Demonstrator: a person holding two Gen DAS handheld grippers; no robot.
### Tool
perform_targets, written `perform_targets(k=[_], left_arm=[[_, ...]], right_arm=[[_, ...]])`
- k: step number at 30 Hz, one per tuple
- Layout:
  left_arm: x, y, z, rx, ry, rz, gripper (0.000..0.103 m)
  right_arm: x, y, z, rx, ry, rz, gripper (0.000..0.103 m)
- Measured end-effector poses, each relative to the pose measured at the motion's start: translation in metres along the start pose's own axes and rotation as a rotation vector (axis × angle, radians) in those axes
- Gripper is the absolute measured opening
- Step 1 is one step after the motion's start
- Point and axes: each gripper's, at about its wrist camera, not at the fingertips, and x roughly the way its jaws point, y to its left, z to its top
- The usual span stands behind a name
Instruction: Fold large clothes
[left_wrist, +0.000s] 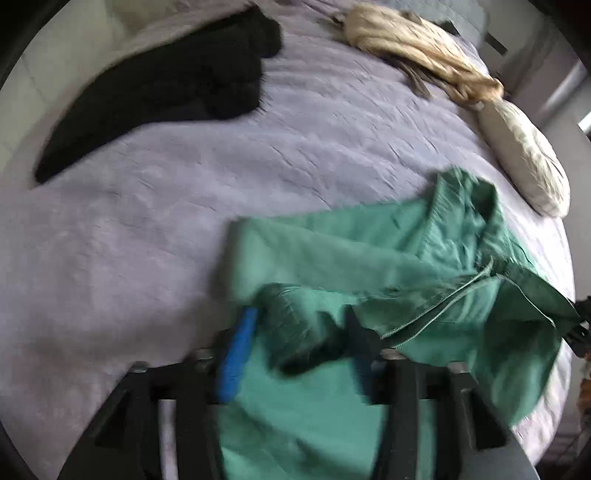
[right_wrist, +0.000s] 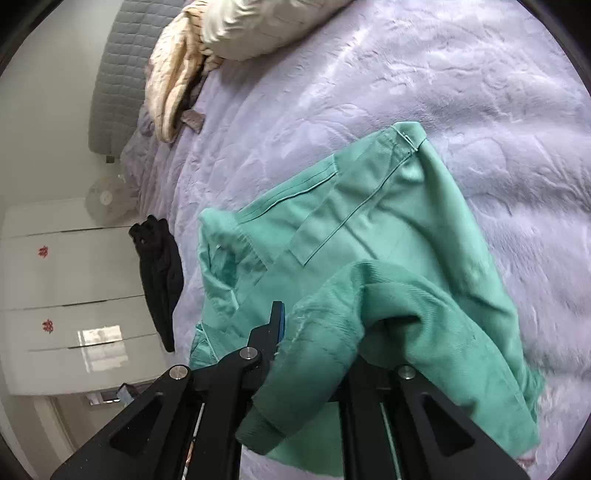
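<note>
A green garment (left_wrist: 332, 251) lies crumpled on the lilac bedspread (left_wrist: 147, 221), with a drawstring and a ribbed cuff showing. My left gripper (left_wrist: 301, 332) points down at it, jaws wide apart. A dark green fold sits between the blue pad (left_wrist: 236, 354) and the other finger, and neither presses on it. In the right wrist view the same green garment (right_wrist: 369, 221) hangs lifted over my right gripper (right_wrist: 314, 328), which is shut on a bunched fold of it. Cloth drapes over that gripper's right finger and hides it.
A black garment (left_wrist: 166, 85) lies at the bed's far side, and shows again as the black garment (right_wrist: 159, 280) by the edge. A cream quilted jacket (left_wrist: 424, 48) and a pale pillow (left_wrist: 524, 162) lie near the grey headboard (right_wrist: 118, 74). White drawers (right_wrist: 74, 295) stand beside the bed.
</note>
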Motion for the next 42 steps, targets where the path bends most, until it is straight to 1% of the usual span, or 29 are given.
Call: perform_targets(k=[1,2,3,4,5,6,7,8,9,11,13,15,16,17,18,19,21,23,25,27,29,30,32,33,36,37,39,40,42], left_arm=[[-0.008,0.004,0.0,-0.012,-0.035,0.026,0.091],[-0.02,0.01,0.0,-0.021,-0.082,0.058,0.094],[-0.028,0.015,0.0,-0.021,-0.103,0.075,0.094],[-0.033,0.018,0.0,-0.021,-0.112,0.087,0.094],[-0.037,0.022,0.002,-0.022,-0.118,0.104,0.094],[-0.039,0.026,0.002,-0.02,-0.122,0.122,0.094],[-0.038,0.027,0.003,-0.016,-0.123,0.137,0.094],[-0.036,0.028,0.003,-0.011,-0.12,0.153,0.094],[-0.03,0.029,0.003,-0.008,-0.108,0.165,0.094],[-0.014,0.025,0.002,-0.004,-0.065,0.148,0.094],[0.006,0.016,0.0,0.006,-0.035,0.139,0.094],[0.031,0.002,-0.003,0.026,-0.006,0.152,0.094],[0.046,-0.006,-0.005,0.036,0.013,0.166,0.094],[0.055,-0.011,-0.007,0.043,0.026,0.184,0.093],[0.063,-0.015,-0.008,0.047,0.029,0.201,0.082],[0.068,-0.019,-0.01,0.054,0.028,0.215,0.075],[0.073,-0.022,-0.011,0.054,0.016,0.229,0.073],[0.077,-0.021,-0.01,0.063,-0.013,0.252,0.073],[0.084,-0.02,-0.008,0.068,-0.019,0.27,0.073],[0.086,-0.017,-0.005,0.066,-0.026,0.288,0.073],[0.078,-0.015,-0.002,0.07,-0.028,0.3,0.073],[0.073,-0.013,-0.002,0.079,-0.037,0.318,0.073],[0.057,-0.005,-0.003,0.096,-0.05,0.355,0.073],[0.046,0.001,-0.006,0.094,-0.053,0.349,0.073],[0.017,0.011,-0.022,0.094,-0.06,0.307,0.073],[0.01,0.012,-0.028,0.098,-0.056,0.297,0.073],[-0.001,0.011,-0.044,0.102,-0.048,0.267,0.073],[-0.002,0.007,-0.053,0.099,-0.038,0.25,0.073],[0.0,-0.001,-0.067,0.093,-0.019,0.224,0.073]], right_arm=[[0.001,-0.002,0.003,0.012,0.01,0.0,0.013],[0.002,-0.003,0.005,0.018,0.028,-0.002,0.016],[0.001,-0.002,0.008,0.016,0.033,-0.005,0.019],[-0.001,0.0,0.01,0.007,0.03,-0.008,0.026],[-0.008,0.003,0.01,-0.017,0.012,-0.004,0.042],[-0.013,0.005,0.012,-0.037,-0.006,-0.004,0.053],[-0.019,0.009,0.014,-0.064,-0.039,-0.009,0.071],[-0.028,0.016,0.016,-0.116,-0.077,-0.026,0.073],[-0.034,0.021,0.017,-0.163,-0.102,-0.062,0.073],[-0.039,0.028,0.019,-0.249,-0.124,-0.173,0.073],[-0.03,0.028,0.021,-0.302,-0.098,-0.27,0.073],[-0.011,0.022,0.021,-0.339,-0.054,-0.347,0.073],[0.001,0.019,0.021,-0.357,-0.036,-0.392,0.071],[0.014,0.015,0.02,-0.377,-0.009,-0.443,0.043],[0.025,0.013,0.018,-0.386,0.02,-0.467,0.013],[0.027,0.014,0.015,-0.396,0.011,-0.484,0.004],[0.016,0.033,0.005,-0.495,-0.08,-0.495,0.004],[0.01,0.039,0.007,-0.54,-0.115,-0.508,0.004],[0.015,0.021,0.022,-0.5,-0.086,-0.527,0.004],[0.024,0.004,0.028,-0.45,-0.054,-0.517,0.004],[0.021,0.0,0.027,-0.431,-0.069,-0.505,0.005],[0.015,-0.001,0.027,-0.408,-0.081,-0.496,0.007],[-0.001,-0.004,0.026,-0.362,-0.097,-0.501,0.025],[-0.009,-0.003,0.023,-0.35,-0.109,-0.499,0.027],[-0.043,0.008,0.0,-0.368,-0.17,-0.485,0.027],[-0.048,0.014,-0.01,-0.388,-0.174,-0.478,0.026],[-0.052,0.025,-0.041,-0.451,-0.145,-0.434,0.018],[-0.049,0.029,-0.052,-0.474,-0.127,-0.418,0.017],[-0.032,0.034,-0.08,-0.519,-0.047,-0.37,0.017]])
